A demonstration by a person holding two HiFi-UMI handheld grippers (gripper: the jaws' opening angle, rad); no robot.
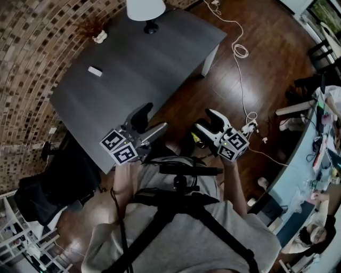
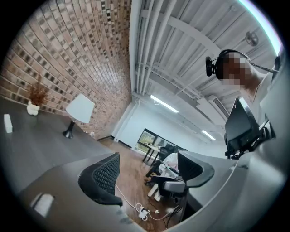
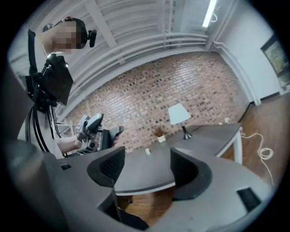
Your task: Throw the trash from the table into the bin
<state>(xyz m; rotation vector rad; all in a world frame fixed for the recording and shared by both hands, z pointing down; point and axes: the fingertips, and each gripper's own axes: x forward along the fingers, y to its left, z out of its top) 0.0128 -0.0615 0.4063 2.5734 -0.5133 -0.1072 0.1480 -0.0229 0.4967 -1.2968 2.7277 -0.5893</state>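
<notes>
1. Holding both tools out in front of the chest, the person has the left tongs with their jaws apart and nothing between them; through the gap show only wooden floor and a white cable.
2. The right tongs also stand with jaws apart and empty, looking across the near edge of the grey tabletop.
3. The task's thing, a small white scrap, lies flat on the tabletop close to the edge that runs along the brick wall. It is about midway along that edge and well apart from both tongs.
4. A small white vase with dried stems stands further along the same edge, near the far corner.
5. A lamp with a white shade and dark base stands at the far edge.
6. In the head view the left tongs hang over the tabletop's near edge, while the right tongs are off the tabletop, above the floor beside it.
</notes>
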